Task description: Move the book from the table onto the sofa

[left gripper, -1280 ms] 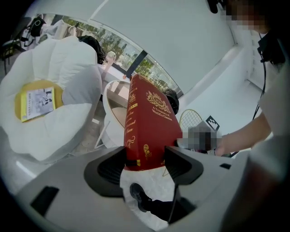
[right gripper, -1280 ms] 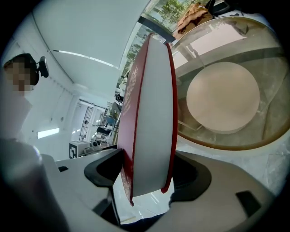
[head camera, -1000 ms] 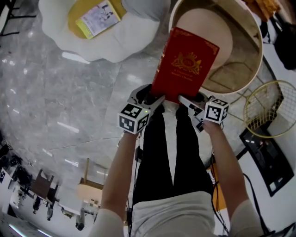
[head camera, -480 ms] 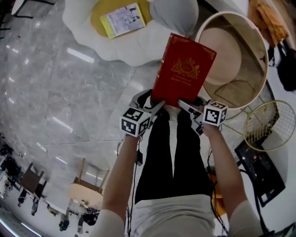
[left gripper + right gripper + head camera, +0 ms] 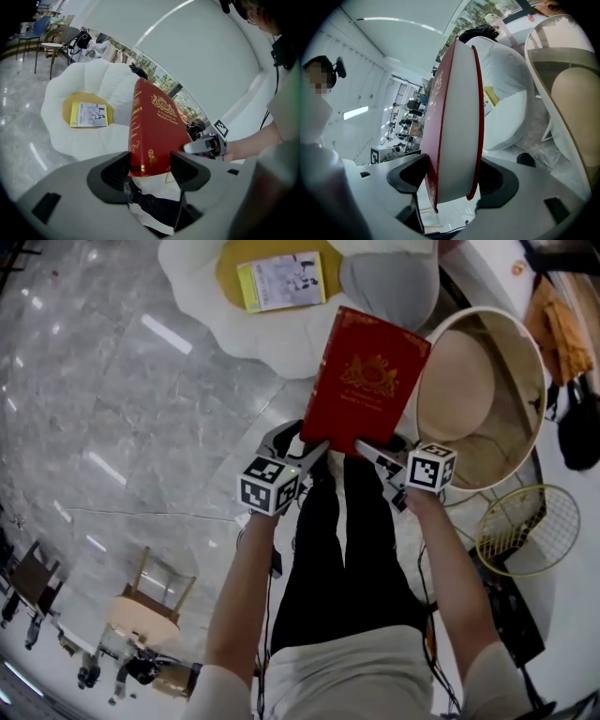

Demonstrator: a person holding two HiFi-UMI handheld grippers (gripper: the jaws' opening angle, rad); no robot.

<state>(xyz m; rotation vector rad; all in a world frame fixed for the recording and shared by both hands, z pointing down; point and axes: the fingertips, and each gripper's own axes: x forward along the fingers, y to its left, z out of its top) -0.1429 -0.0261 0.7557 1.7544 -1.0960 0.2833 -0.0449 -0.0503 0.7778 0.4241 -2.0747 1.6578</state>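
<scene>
A thick red book [image 5: 368, 381] with gold print is held in the air between both grippers, above the marble floor. My left gripper [image 5: 311, 448] is shut on its near left corner, by the spine [image 5: 137, 126]. My right gripper [image 5: 367, 450] is shut on the near right corner, where the white page edge [image 5: 457, 126] shows between the jaws. The white shell-shaped sofa [image 5: 281, 329] lies just beyond the book, with a yellow seat cushion [image 5: 89, 115].
A yellow-edged booklet [image 5: 279, 280] lies on the sofa's cushion, and a grey pillow [image 5: 389, 282] rests at its right side. The round beige table [image 5: 487, 390] stands at right, a gold wire basket [image 5: 523, 531] nearer. Chairs [image 5: 141, 601] stand at lower left.
The book, held by both grippers, has moved away from the round table toward the sofa. The sofa and booklet now lie closer ahead and the table sits further right.
</scene>
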